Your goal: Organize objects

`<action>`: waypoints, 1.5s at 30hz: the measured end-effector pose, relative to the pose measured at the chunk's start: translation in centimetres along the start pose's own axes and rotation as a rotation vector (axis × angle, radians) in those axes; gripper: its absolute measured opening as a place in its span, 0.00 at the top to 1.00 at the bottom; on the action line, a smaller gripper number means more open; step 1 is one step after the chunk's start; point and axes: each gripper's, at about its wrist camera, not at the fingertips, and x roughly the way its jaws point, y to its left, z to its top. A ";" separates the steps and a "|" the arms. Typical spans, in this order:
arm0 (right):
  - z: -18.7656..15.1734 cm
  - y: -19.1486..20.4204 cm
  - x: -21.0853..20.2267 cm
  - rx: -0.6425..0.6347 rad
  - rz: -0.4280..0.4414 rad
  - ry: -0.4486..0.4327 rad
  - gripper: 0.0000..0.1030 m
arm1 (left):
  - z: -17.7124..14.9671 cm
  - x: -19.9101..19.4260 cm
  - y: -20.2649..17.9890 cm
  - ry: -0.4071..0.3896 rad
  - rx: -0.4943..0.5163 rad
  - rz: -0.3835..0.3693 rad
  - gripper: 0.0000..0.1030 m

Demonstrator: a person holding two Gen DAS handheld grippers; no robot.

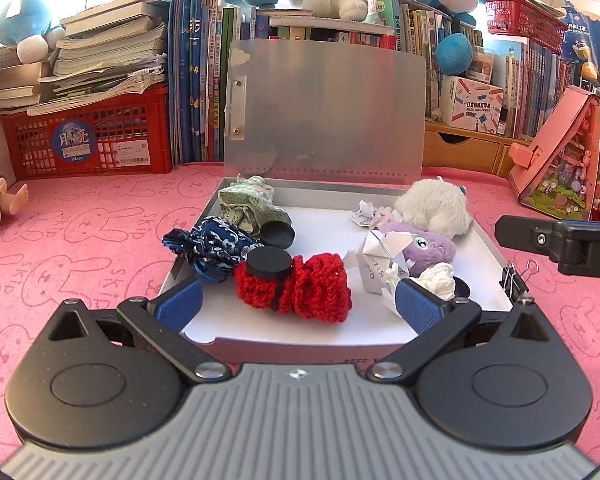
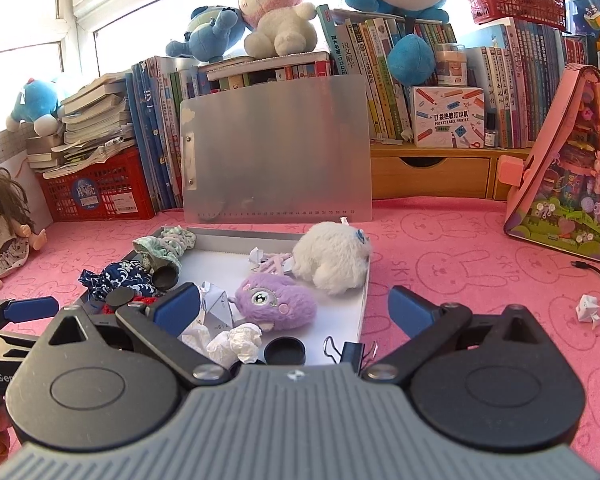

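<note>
Grippers, left (image 1: 296,300) and right (image 2: 296,308), both gape empty over the tray (image 1: 488,248), probably picking what to sort next.

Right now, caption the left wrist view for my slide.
Open left claw poised before a tray of small clothes and toys, nearest the red knitted piece.

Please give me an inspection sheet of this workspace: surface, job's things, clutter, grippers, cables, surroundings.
Surface: pink cloth with rabbit print.
Job's things: tray holding red knit, blue cloth, green cloth, purple plush, white plush, folded papers, tissue, black caps.
Clutter: binder clip at tray corner; paper scrap on cloth.
Grippers: left gripper and right gripper, jaws open, empty.
Cables: black cable at right.
Surroundings: books, plush toys, red crate, doll.
</note>
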 end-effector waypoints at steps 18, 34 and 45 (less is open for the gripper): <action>-6.9 1.0 -1.3 -0.070 -0.031 0.070 0.00 | -5.5 -1.0 0.6 0.075 -0.003 0.067 0.00; -8.3 1.2 0.3 -0.083 -0.079 0.181 0.00 | -6.6 0.2 0.3 0.116 -0.007 0.095 0.00; -8.3 1.2 0.4 -0.082 -0.079 0.185 0.00 | -6.6 0.2 0.3 0.116 -0.006 0.095 0.00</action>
